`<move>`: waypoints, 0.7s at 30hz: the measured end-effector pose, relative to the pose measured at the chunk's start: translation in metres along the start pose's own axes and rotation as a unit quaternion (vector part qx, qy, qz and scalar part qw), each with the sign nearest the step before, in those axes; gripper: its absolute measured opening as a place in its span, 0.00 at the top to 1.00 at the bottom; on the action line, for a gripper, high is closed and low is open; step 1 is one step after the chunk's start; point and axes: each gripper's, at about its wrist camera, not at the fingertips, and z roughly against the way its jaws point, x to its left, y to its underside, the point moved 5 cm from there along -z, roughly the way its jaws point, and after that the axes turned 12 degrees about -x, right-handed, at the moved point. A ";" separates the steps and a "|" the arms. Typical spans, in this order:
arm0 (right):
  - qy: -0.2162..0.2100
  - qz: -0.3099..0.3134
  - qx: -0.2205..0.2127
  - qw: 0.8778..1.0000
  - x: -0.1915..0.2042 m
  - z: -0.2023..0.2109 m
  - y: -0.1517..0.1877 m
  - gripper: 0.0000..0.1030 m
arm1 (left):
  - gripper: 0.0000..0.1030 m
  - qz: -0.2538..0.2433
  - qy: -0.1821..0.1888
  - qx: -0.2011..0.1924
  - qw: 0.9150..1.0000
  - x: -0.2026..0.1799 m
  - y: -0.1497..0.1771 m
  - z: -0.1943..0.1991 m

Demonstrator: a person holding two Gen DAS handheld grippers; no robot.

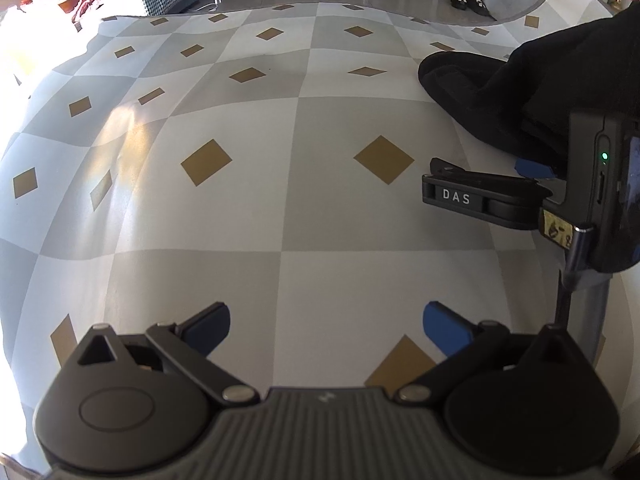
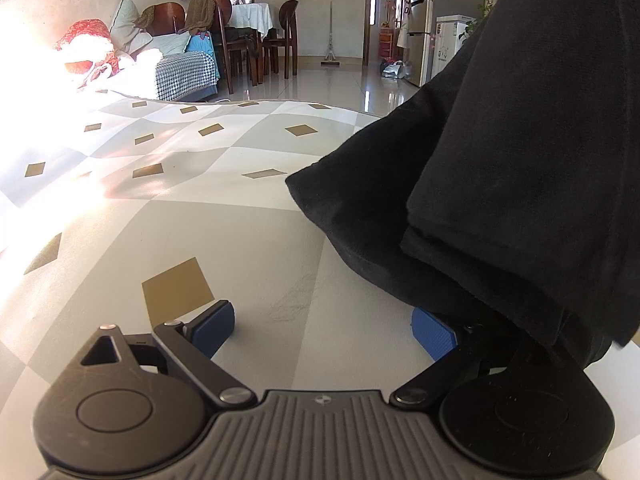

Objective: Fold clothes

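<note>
Black fabric, the garment (image 2: 500, 168), occupies the right side of the surface, a cloth (image 1: 304, 184) checked in grey and white with gold diamonds. In the right wrist view part of the garment hangs down from above at the right, while a lower fold rests on the cloth with one corner pointing toward the middle of the surface. The right gripper (image 2: 324, 330) sits low over the cloth near its near edge with both blue fingers (image 2: 216, 326) spread wide apart; nothing lies between them, though the garment's lower edge drapes over the right-hand finger and its linkage. In the left wrist view the left gripper (image 1: 326, 326) hovers over bare cloth, its blue pads likewise spread apart and holding nothing. The same view shows the right gripper from the side at the right edge, marked "DAS", just beside the garment's dark mass. Strong sunlight washes out the far left corner of the surface. Beyond the far edge lie a tiled floor (image 2: 332, 84), dining chairs (image 2: 280, 36) and a refrigerator (image 2: 420, 36).
</note>
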 end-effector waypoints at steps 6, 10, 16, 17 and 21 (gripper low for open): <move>0.000 0.000 0.000 1.000 0.000 0.000 0.000 0.07 | 0.00 0.003 -0.003 -0.001 1.000 0.001 -0.001 -0.001; 0.000 0.000 0.000 1.000 0.000 0.000 0.000 0.07 | 0.00 0.001 -0.005 0.000 1.000 0.000 0.000 -0.004; 0.000 0.000 0.000 1.000 0.000 0.000 0.000 0.07 | 0.00 -0.008 -0.017 0.006 1.000 0.000 0.001 -0.008; 0.000 0.000 0.000 1.000 0.000 0.000 0.000 0.07 | 0.00 -0.008 -0.018 0.006 1.000 0.000 0.001 -0.008; 0.000 0.000 0.000 1.000 0.000 0.000 0.000 0.07 | 0.00 -0.005 -0.016 0.015 1.000 0.002 0.003 -0.011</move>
